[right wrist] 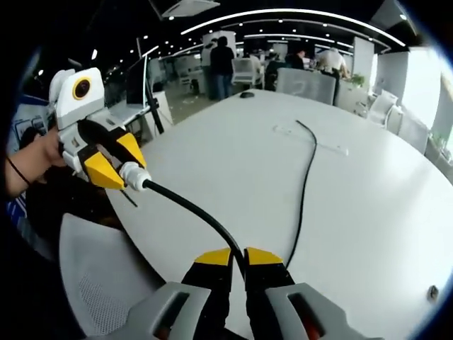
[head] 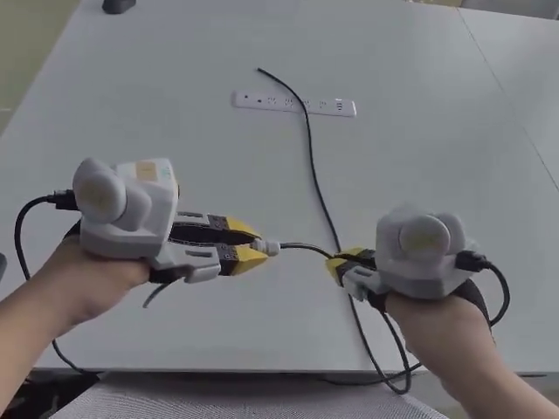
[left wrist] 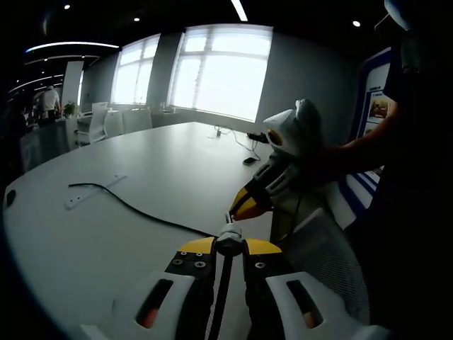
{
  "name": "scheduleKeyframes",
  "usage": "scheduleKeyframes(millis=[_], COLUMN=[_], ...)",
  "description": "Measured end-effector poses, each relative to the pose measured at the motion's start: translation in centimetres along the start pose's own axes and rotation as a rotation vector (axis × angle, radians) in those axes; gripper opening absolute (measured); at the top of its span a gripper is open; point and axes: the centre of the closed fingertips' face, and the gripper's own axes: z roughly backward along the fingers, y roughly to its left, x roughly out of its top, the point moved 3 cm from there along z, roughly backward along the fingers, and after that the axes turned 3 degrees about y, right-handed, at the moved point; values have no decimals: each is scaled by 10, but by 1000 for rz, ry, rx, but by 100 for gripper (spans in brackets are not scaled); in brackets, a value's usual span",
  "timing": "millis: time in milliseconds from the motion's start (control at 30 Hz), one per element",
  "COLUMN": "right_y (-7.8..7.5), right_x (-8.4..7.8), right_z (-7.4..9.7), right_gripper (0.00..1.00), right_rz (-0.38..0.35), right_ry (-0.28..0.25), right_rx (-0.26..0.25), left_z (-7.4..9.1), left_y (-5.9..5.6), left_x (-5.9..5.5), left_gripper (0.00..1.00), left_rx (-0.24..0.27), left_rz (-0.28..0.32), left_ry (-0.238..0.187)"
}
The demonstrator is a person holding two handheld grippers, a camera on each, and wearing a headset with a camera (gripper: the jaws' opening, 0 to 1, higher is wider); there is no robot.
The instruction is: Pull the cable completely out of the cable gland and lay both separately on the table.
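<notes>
Thin black cable [head: 301, 248] bridges both grippers at lower centre of the head view, above the grey-white table [head: 437, 131]. The left gripper [head: 253, 247] is clamped on the small white cable gland [head: 269, 248]. The right gripper [head: 336, 262] pinches the cable, whose end seemingly sits inside the gland.
</notes>
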Motion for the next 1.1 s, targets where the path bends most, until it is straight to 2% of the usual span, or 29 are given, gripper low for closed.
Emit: scheduleKeyframes(millis=[233,333,600,667,700,867,1100], right_y=[-14,-13,-11,-12,-12,-10,-10], right_x=[-12,-13,-12,-7,-9,-9,0], right_z=[-6,-7,-5,-3,-2,1,9], right_gripper=[1,1,2,2,3,4,8], right_rz=[-79,-103,-40,9,25,32,33], right_ry=[28,36,15,-28,-20,-32,-71], right_rx=[-22,-22,-25,-34,-38,-39,-31], left_z=[-2,-3,-1,0,0,2,3], left_y=[-7,-7,-6,-6,-6,-5,-5], left_x=[0,0,0,1,1,-1,0], left_gripper=[15,15,15,15,15,15,15], left_rx=[-6,-6,2,2,0,3,4], left_rz=[-2,-4,1,5,10,8,11], left_ry=[0,4,4,0,2,8,7])
